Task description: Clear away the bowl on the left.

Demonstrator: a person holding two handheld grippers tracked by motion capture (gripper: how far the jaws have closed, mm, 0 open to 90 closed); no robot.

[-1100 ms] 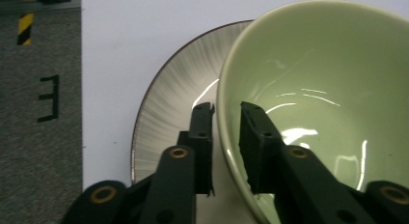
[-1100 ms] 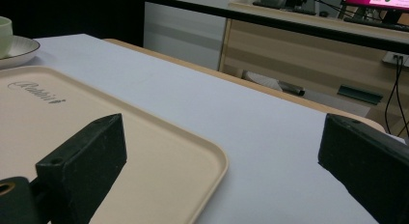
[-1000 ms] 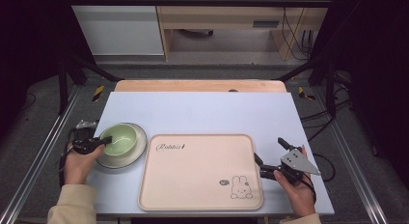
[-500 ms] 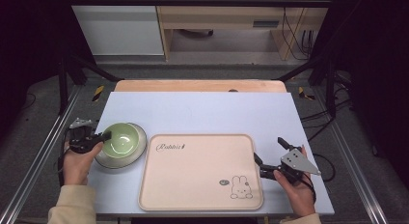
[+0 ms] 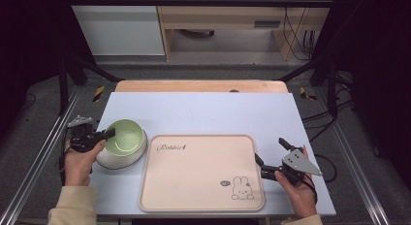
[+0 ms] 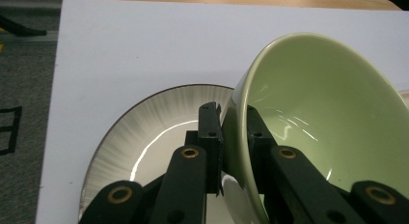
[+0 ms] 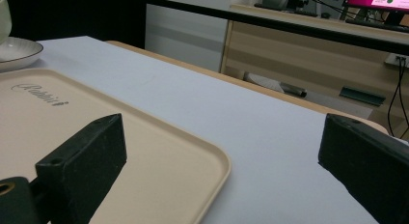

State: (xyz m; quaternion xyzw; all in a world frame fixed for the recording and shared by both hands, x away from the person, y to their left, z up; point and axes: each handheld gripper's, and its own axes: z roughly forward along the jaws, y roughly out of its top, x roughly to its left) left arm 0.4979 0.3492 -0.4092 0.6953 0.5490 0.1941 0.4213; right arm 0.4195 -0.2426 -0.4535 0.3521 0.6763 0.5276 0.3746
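A pale green bowl (image 5: 127, 137) hangs tilted just above a white ribbed plate (image 5: 112, 162) at the table's left. My left gripper (image 5: 110, 133) is shut on the bowl's left rim. In the left gripper view the jaws pinch the bowl (image 6: 328, 122) wall, one inside and one outside, and the plate (image 6: 144, 137) lies beneath. A beige tray (image 5: 201, 171) with a rabbit print sits in the middle. My right gripper (image 5: 269, 150) stands open at the tray's right edge, holding nothing. In the right gripper view its jaws are spread wide over the tray (image 7: 120, 147) corner.
The white table (image 5: 218, 113) has free room behind the tray and to its right. A wooden strip (image 5: 198, 86) runs along the far edge. Metal frame rails (image 5: 43, 152) flank both sides. In the right gripper view the plate (image 7: 14, 50) lies far left.
The left gripper has raised the green bowl by its rim, and the bowl now tilts a little off the plate. The right gripper has stayed where it was.
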